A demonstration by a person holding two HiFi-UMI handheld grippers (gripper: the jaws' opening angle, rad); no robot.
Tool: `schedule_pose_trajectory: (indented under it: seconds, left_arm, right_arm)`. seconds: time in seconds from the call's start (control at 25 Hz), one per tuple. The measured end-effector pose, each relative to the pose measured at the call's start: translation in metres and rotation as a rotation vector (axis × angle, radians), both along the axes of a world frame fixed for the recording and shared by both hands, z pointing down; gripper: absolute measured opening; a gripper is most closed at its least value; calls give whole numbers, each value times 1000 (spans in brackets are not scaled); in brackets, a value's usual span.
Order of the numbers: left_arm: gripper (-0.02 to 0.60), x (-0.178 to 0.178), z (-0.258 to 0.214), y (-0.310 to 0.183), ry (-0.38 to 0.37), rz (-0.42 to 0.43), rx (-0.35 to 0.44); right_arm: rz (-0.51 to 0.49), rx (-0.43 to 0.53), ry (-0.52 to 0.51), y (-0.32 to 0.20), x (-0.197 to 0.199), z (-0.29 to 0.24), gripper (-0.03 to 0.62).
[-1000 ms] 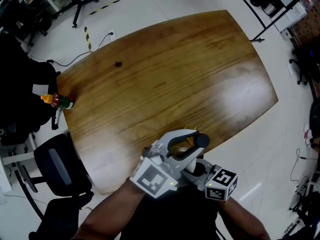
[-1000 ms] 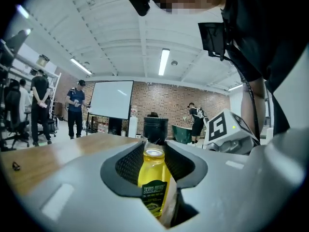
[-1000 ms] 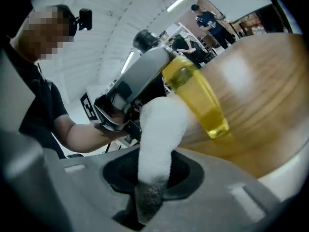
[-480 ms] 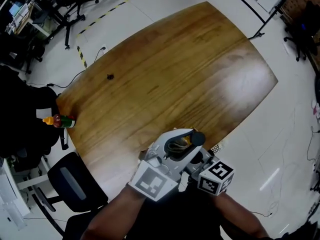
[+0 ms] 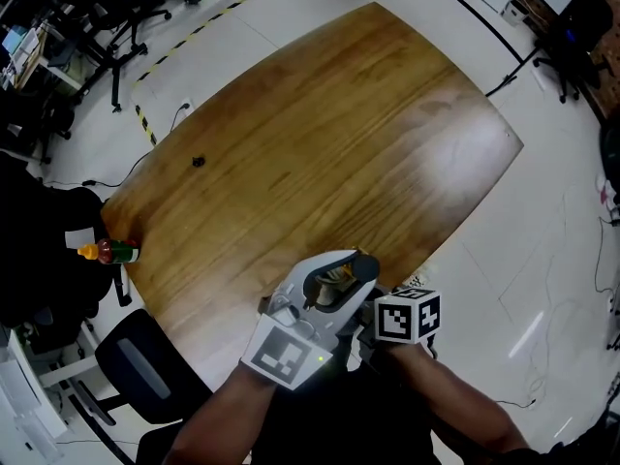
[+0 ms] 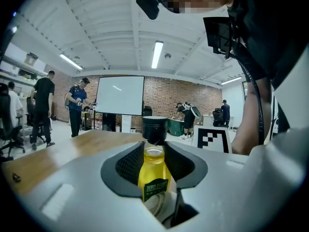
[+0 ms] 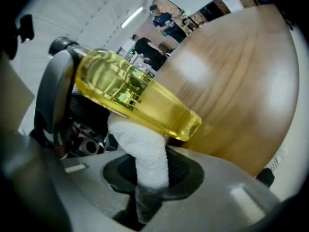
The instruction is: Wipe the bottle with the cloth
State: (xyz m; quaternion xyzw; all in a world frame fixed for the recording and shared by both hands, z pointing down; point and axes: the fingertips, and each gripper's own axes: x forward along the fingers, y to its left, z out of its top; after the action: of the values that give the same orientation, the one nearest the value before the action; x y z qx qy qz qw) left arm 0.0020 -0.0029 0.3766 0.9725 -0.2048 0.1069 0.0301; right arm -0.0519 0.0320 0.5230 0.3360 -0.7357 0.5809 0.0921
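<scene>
My left gripper [image 6: 154, 166] is shut on a clear bottle [image 6: 154, 170] of yellow liquid with a black cap [image 6: 154, 126], held upright between its dark pads. In the right gripper view the same bottle [image 7: 137, 100] lies slantwise across the picture. My right gripper [image 7: 152, 170] is shut on a white cloth [image 7: 145, 153], whose upper end presses against the bottle's underside. In the head view both grippers sit close together over the table's near edge, the left gripper [image 5: 329, 284] with the bottle [image 5: 334, 277] just left of the right gripper's marker cube [image 5: 407, 316].
The wooden table [image 5: 320, 143] stretches away in front. A small red and green bottle [image 5: 108, 252] lies at its far left edge. A black office chair [image 5: 140, 361] stands at lower left. Several people stand far off in the room.
The two grippers have drawn slightly closer together, with the right marker cube moving left towards the left gripper. The head view has shifted, so the table sits a little higher in the picture.
</scene>
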Motion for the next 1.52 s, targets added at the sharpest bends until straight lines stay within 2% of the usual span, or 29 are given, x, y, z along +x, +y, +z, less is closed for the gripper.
schedule_pose_trajectory:
  seconds: [0.12,0.2,0.32,0.48,0.6,0.72,0.84,0.92,1.0,1.12,1.24,1.4,1.52]
  left_arm:
    - [144,1,0,-1,-3,-1,3]
    - [143,3,-1,-1,4,0,13]
    - [144,1,0,-1,17,2,12]
    - [152,-3,3,4,41,-27,-15]
    - [161,0,6,7,47,-56,-37]
    - [163,6,9,8,14,-82,-23]
    - [164,8,10,7,-19,-141,-16]
    - [186,4,9,5,-29,-188,-31]
    - [237,-4,9,8,-55,-244,-38]
    - [245,-16,9,19,-84,-360,-46]
    - [245,-20,-1,39,-69,-517,-64]
    - [221,-7,-22,81,24,-740,-123]
    - [144,8,-38,117,115,-867,-178]
  right_arm:
    - [48,-177,-76,13,5,11,75]
    - [67,-250,-113,20,10,13,75]
    - [52,-291,-104,30,18,14,75]
    - [0,-277,2,50,47,14,75]
    - [-24,-203,86,55,87,1,75]
    - [-14,-81,73,43,126,-32,75]
    - [-12,-19,119,37,169,-62,75]
    - [-23,14,130,34,190,-78,75]
    - [-77,69,104,29,199,-92,75]
    - [-186,161,83,24,208,-111,75]
    - [-288,282,51,24,217,-140,75]
    - [-430,469,34,36,226,-170,75]
    - [-532,570,38,49,228,-178,75]
